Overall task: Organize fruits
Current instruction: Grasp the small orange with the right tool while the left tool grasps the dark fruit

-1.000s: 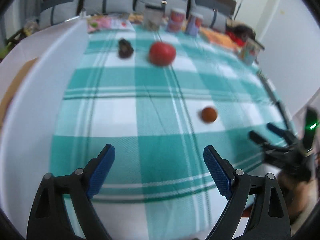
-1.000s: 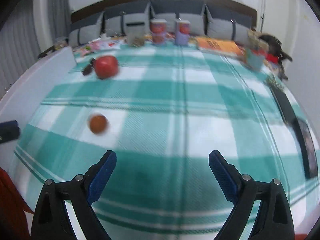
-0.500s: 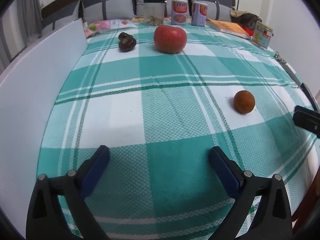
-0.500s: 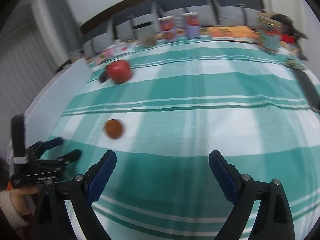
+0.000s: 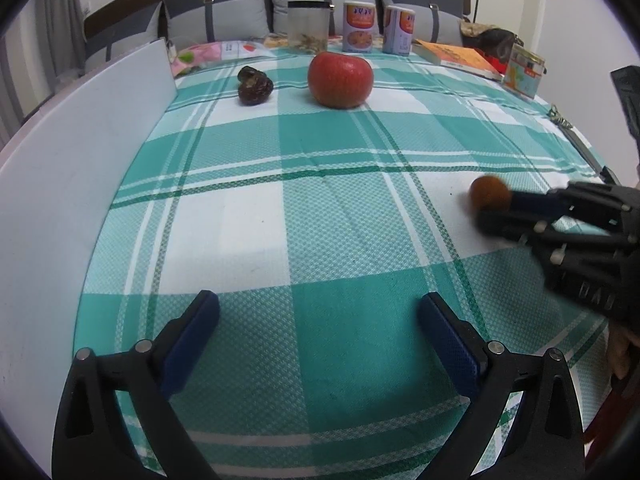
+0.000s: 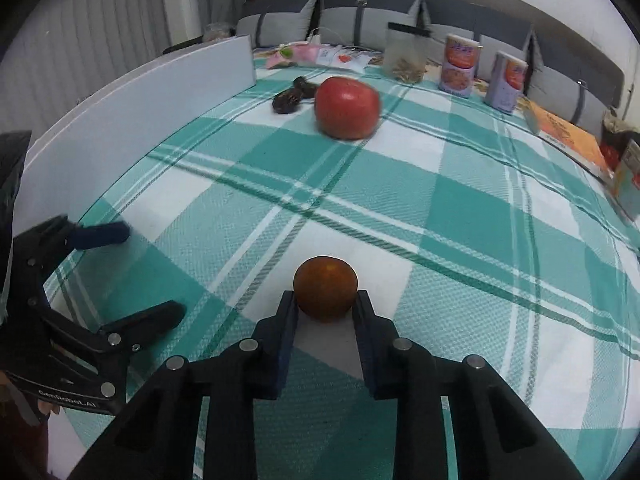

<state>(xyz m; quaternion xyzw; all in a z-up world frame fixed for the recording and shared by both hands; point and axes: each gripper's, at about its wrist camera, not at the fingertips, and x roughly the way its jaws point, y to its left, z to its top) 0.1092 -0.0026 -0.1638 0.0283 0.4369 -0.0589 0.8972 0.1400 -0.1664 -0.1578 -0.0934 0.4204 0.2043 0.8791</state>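
Fingers of the right gripper (image 6: 325,300) have just closed, pinching the small orange fruit (image 6: 325,294); left gripper (image 5: 318,316) spread wide.

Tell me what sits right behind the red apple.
Behind the red apple stand a clear jar and two labelled cans, with grey cushions further back. The tablecloth directly behind it is hidden.

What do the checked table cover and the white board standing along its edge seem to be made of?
The table cover looks like woven cloth with a matt finish: a fine weave texture and slight creases show. The white board looks like smooth plastic or foam sheet, plain with a faint sheen; which one I cannot tell.
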